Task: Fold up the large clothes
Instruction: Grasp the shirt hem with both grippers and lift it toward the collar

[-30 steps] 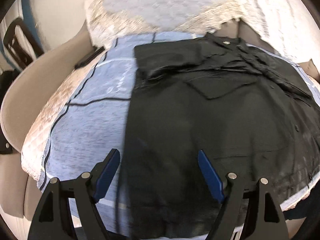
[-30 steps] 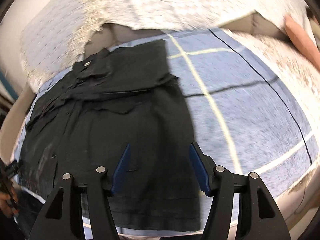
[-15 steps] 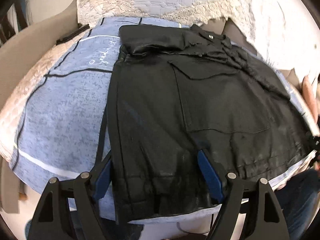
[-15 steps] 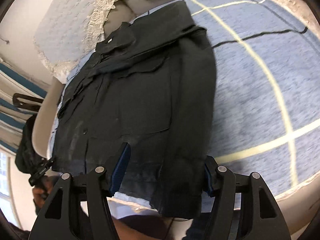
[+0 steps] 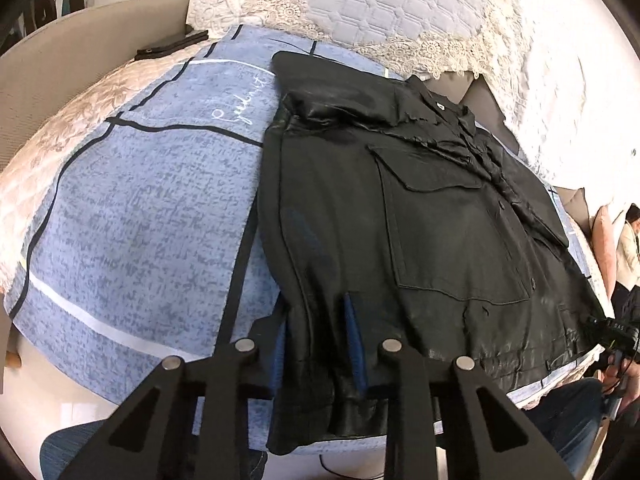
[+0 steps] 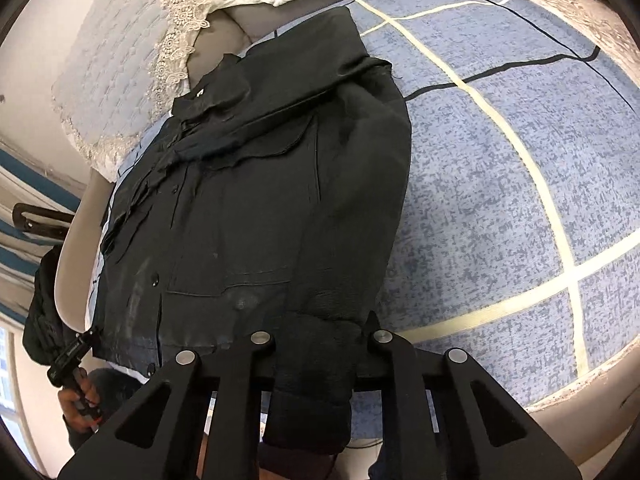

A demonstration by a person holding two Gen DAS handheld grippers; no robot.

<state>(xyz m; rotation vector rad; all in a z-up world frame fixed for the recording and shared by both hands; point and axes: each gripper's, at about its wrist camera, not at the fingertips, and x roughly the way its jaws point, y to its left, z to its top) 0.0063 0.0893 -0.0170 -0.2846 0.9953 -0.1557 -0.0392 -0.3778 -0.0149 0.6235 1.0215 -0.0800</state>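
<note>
Black button-front shirt (image 5: 440, 232) (glossy, creased, sleeves folded in) lies flat on the blue checked bedsheet (image 5: 140, 220); left gripper (image 5: 318, 344) and right gripper (image 6: 316, 344), jaws just closed, each pinch its hem.

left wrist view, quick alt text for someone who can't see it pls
The left claw has just closed, pinching the near hem corner of a black, shiny button-up shirt spread flat on a blue grid-patterned bedsheet. A lace-edged quilted pillow lies beyond the collar.
</note>
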